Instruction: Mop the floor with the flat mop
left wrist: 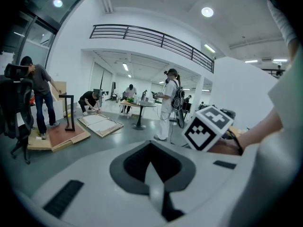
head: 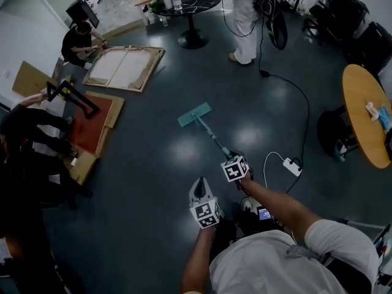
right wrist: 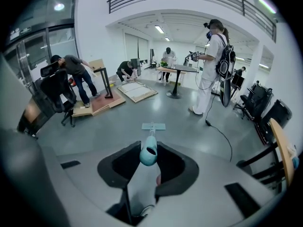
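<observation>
The flat mop has a teal rectangular head [head: 194, 114] lying flat on the dark floor ahead of me. Its thin pole [head: 211, 136] slants back to my right gripper [head: 231, 159], which is shut on the teal handle end [right wrist: 148, 155]. In the right gripper view the mop head [right wrist: 154, 126] lies straight ahead, past the handle tip. My left gripper [head: 199, 188] hangs just left of and below the right one, off the mop. Its jaws [left wrist: 154, 186] stand together with nothing between them, and the right gripper's marker cube [left wrist: 208, 126] shows beside it.
A white power strip [head: 291, 166] and its black cable [head: 303, 103] lie on the floor to the right. A person in white [head: 245, 17] stands by a round black table [head: 187, 2]. A framed canvas [head: 125, 66], a red board [head: 92, 124] and people are at the left; a wooden table [head: 364, 112] is at the right.
</observation>
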